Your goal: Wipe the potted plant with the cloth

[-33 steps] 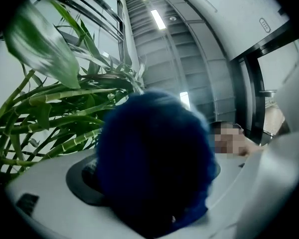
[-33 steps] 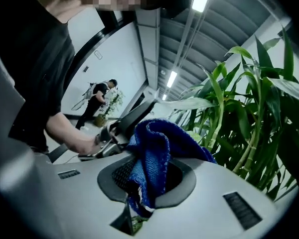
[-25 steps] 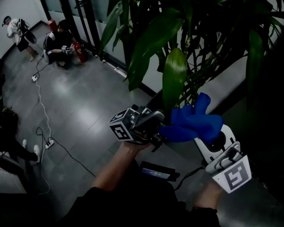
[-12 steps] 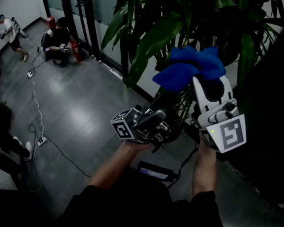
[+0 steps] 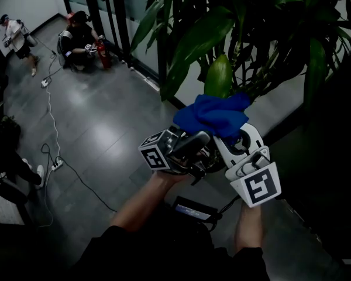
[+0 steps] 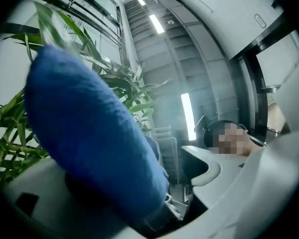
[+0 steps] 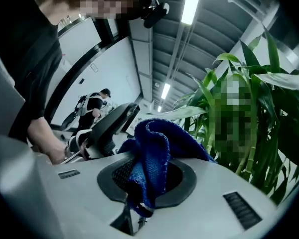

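The potted plant (image 5: 234, 22) fills the upper right of the head view, and one broad green leaf (image 5: 218, 78) hangs straight down from it. A blue cloth (image 5: 213, 115) lies over the lower part of that leaf. My right gripper (image 5: 231, 140) is shut on the cloth (image 7: 154, 158), which bunches up between its jaws (image 7: 139, 183). Just to the left, my left gripper (image 5: 196, 151) sits under the cloth's edge; the leaf (image 7: 177, 112) runs out from its dark tip, so it looks shut on the leaf's end. The cloth (image 6: 89, 133) hides that gripper's jaws in its own view.
Grey tiled floor (image 5: 99, 127) lies below, with a white cable and power strip (image 5: 55, 164). Two people (image 5: 79, 40) are far off at the top left beside a red extinguisher (image 5: 104, 56). A dark device (image 5: 193, 211) sits on the floor under my arms. Glass wall panels (image 5: 128, 16) stand behind.
The right gripper with the cloth rose up the leaf into the foliage, then came back down to just above the left gripper. The left gripper has barely moved.
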{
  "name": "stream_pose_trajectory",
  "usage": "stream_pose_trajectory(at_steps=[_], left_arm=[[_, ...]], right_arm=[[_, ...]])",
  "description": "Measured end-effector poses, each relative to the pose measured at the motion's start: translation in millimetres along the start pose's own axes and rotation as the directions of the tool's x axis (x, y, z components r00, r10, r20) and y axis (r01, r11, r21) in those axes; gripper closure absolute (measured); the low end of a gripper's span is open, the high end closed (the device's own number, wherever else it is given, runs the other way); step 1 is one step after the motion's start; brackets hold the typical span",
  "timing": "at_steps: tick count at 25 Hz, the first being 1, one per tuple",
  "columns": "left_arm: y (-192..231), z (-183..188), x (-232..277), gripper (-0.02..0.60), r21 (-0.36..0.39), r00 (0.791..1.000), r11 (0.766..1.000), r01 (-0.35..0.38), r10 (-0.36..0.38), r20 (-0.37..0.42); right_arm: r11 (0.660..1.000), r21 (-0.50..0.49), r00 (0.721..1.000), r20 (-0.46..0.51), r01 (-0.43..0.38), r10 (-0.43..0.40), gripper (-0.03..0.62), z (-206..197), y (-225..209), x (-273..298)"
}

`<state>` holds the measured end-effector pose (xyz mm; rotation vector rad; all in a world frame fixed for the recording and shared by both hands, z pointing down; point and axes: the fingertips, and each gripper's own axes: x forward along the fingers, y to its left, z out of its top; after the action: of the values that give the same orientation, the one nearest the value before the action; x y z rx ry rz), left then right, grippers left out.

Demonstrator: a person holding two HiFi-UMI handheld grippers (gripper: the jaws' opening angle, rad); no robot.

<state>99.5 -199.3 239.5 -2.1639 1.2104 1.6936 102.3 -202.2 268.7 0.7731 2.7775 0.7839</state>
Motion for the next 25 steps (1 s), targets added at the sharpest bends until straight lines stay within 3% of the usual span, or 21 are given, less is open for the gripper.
stream_pose_trajectory(at_steps=[5,16,20,22,25], left_arm=[[-5,-7,0,0.155,0.068,0.999,0.997,-0.02,0.022,-0.028],[-19,-45,-23,0.155,0.215,0.981,0.972,-0.092,0.125,-0.146],[-24,-49,-40,0.155,0.254,0.968,0.957,-0.138,0.185,-0.171],[-28,-47,-49,0.155,0.271,0.963,0.951,-0.15,0.203,-0.179],[-34,-34,-64,0.155,0.297,0.959,0.939,-0.171,0.228,-0.168]], right_arm=[[0.995,-0.049,0.993,-0.094,-0.082,0.077,0.517,-19,31,-14],[0.983,0.004,0.981,-0.064,-0.183,0.183,0.517,-25,63,-55],[0.976,0.142,0.987,0.013,-0.163,0.163,0.517,-20,54,-83],[0.972,0.187,0.986,0.112,-0.14,0.121,0.517,-5,40,-97],[0.968,0.22,0.957,0.283,-0.124,0.059,0.517,26,21,-117]])
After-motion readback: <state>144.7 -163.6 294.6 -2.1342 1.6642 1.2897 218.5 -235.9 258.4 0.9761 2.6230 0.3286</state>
